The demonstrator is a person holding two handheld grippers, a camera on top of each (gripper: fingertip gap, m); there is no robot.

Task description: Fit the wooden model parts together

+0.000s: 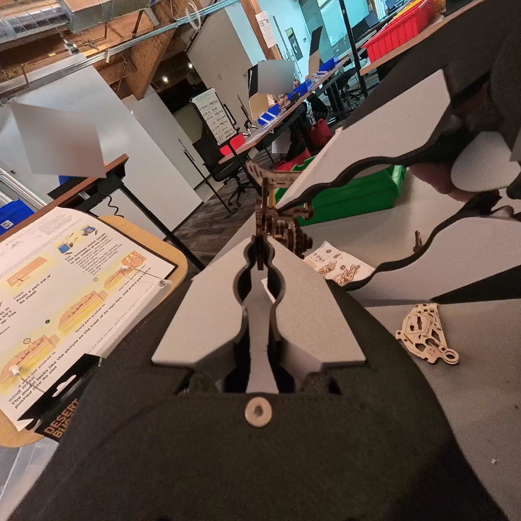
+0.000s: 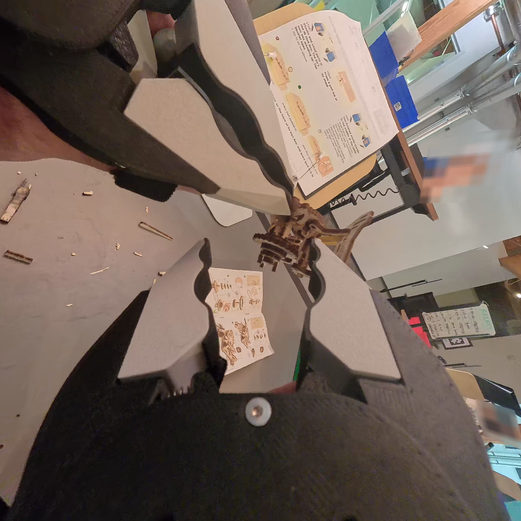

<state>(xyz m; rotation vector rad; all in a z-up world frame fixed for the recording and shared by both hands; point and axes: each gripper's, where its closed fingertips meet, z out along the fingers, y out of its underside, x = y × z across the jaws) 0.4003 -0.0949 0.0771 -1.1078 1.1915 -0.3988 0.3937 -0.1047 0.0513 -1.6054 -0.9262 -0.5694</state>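
Note:
A small wooden gear model [image 1: 282, 231] is held up above the grey table [image 1: 465, 394]. My left gripper [image 1: 259, 242] is shut on a thin plate at the model's near edge. In the right wrist view the left gripper [image 2: 290, 194] comes in from the upper left and pinches the top of the model [image 2: 284, 239]. My right gripper [image 2: 259, 244] is open, its fingertips on either side of the gear stack, with the right fingertip [image 2: 314, 248] close against the model. In the left wrist view the right gripper [image 1: 312, 248] enters from the right, its upper fingertip [image 1: 282, 207] at the model.
A flat loose wooden part [image 1: 425, 335] lies on the table at right. A folded picture leaflet [image 2: 239, 315] lies under the grippers. A printed sheet on a board [image 1: 70, 296] stands at left. A green bin [image 1: 352, 197] sits behind. Wood scraps [image 2: 155, 229] and a small tool [image 2: 14, 200] lie around. The grippers are tip to tip, or close to it.

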